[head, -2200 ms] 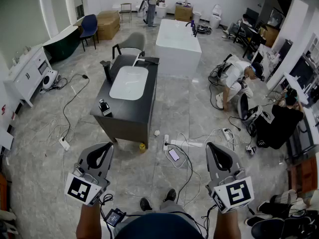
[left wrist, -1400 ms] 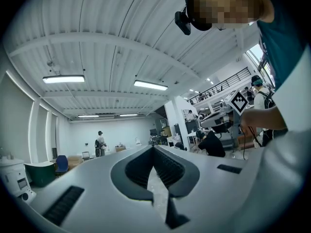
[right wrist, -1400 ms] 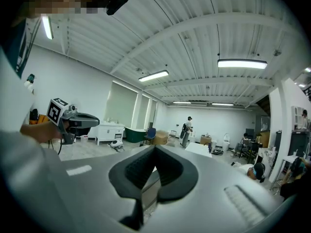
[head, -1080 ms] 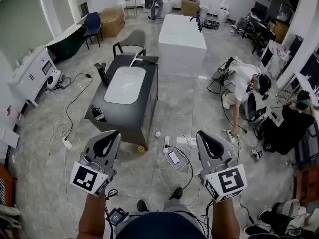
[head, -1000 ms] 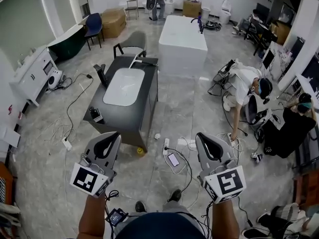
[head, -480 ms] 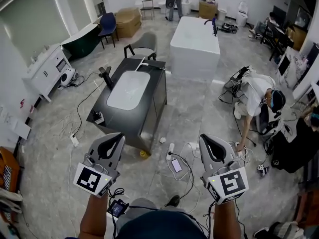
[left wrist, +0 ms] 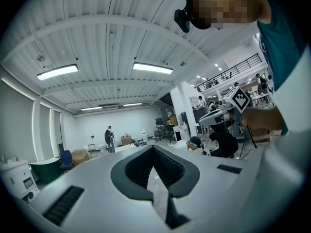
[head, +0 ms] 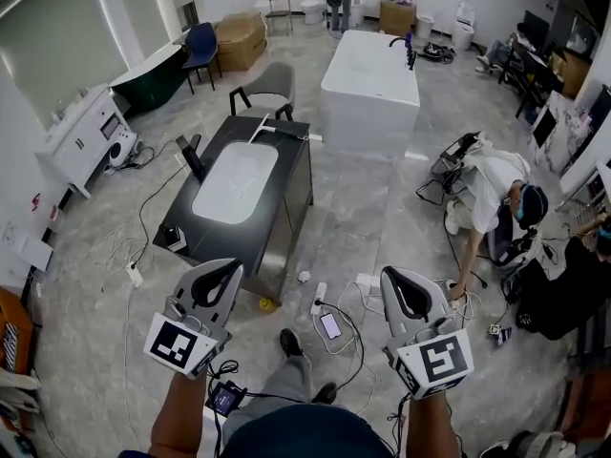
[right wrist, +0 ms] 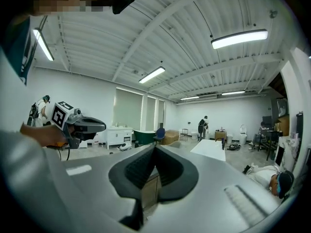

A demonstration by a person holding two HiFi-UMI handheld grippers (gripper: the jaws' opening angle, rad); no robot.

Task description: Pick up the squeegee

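One basin [head: 235,181] sunk in dark vanity [head: 218,243]; left tool [head: 232,267], right tool [head: 389,275] closed.

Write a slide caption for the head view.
Left gripper and right gripper, both shut and empty, held out over a cable-strewn floor toward a dark vanity with a white basin.

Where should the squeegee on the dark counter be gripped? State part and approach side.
Grip the pale handle of the squeegee, which lies flat at the far end of the dark counter, beyond the basin. The handle seems to point toward the basin, so come down from above on that near side, jaws across it. It looks small here; tentative.
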